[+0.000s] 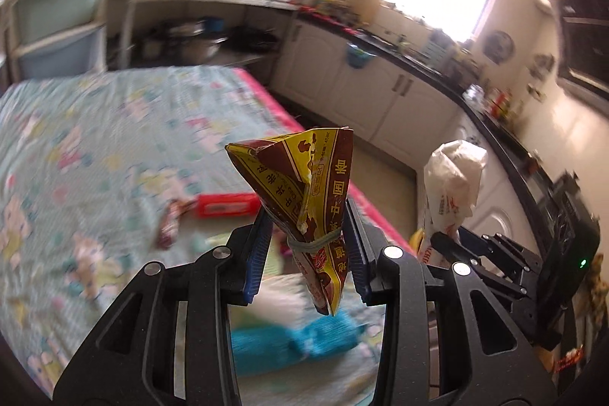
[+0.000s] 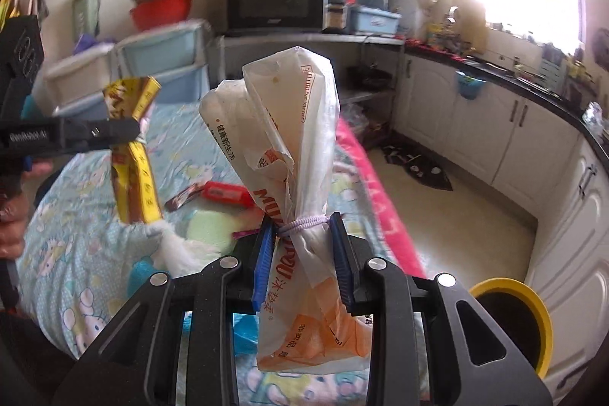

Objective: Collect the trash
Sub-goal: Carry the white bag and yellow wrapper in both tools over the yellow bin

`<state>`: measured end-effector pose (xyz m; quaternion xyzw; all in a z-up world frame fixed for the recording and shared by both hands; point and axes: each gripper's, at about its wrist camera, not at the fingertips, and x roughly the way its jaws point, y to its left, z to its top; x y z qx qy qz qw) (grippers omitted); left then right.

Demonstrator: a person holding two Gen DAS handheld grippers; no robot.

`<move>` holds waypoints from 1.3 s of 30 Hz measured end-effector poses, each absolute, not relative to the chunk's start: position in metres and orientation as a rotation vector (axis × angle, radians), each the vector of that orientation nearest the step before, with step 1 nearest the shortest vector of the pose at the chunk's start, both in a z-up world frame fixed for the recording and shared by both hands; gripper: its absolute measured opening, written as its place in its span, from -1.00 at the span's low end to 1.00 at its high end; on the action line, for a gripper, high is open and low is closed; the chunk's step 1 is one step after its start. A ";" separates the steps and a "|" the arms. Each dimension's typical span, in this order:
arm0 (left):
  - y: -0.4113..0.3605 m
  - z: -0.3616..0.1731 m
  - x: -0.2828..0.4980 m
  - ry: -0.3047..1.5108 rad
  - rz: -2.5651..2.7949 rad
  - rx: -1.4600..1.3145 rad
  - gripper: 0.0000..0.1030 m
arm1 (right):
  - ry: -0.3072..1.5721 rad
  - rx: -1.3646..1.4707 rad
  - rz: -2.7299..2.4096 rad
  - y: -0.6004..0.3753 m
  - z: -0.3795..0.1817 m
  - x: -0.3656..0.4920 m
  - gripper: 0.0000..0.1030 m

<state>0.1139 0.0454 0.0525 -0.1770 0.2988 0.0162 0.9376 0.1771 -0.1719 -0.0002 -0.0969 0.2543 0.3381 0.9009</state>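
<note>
A yellow-and-brown packet (image 1: 304,200), tied with a rubber band, is pinched upright at its waist between the blue pads of the left gripper (image 1: 309,246), held above the bed (image 1: 95,139). A white-and-orange wrapper (image 2: 293,177), banded likewise, is clamped at its neck by the right gripper (image 2: 304,253). A red pack (image 1: 226,205) and a brown wrapper (image 1: 171,223) are seen lying mid-bed, well apart from both grippers.

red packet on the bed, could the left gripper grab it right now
Probably not yet. The left gripper is already shut on a yellow-brown wrapper, so its jaws are full. The red packet itself lies uncovered on the bedsheet, with only a small dark wrapper beside it.
</note>
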 end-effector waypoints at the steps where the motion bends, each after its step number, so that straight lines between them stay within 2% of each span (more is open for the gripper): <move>1: 0.036 0.054 0.121 0.607 0.016 -0.348 -0.42 | 0.523 -0.190 0.685 -0.179 0.002 0.179 -0.46; 12: -0.050 0.072 0.170 0.608 -0.162 -0.255 -0.42 | 0.450 -0.045 0.454 -0.286 0.034 0.190 -0.46; 24: -0.133 0.072 0.216 0.629 -0.317 -0.193 -0.42 | 0.387 0.082 0.228 -0.384 0.041 0.193 -0.46; 34: -0.201 0.055 0.260 0.617 -0.389 -0.119 -0.41 | 0.430 0.171 0.107 -0.421 0.018 0.209 -0.46; 39: -0.224 0.032 0.289 0.671 -0.429 -0.130 -0.41 | 0.477 0.203 0.065 -0.432 -0.004 0.225 -0.45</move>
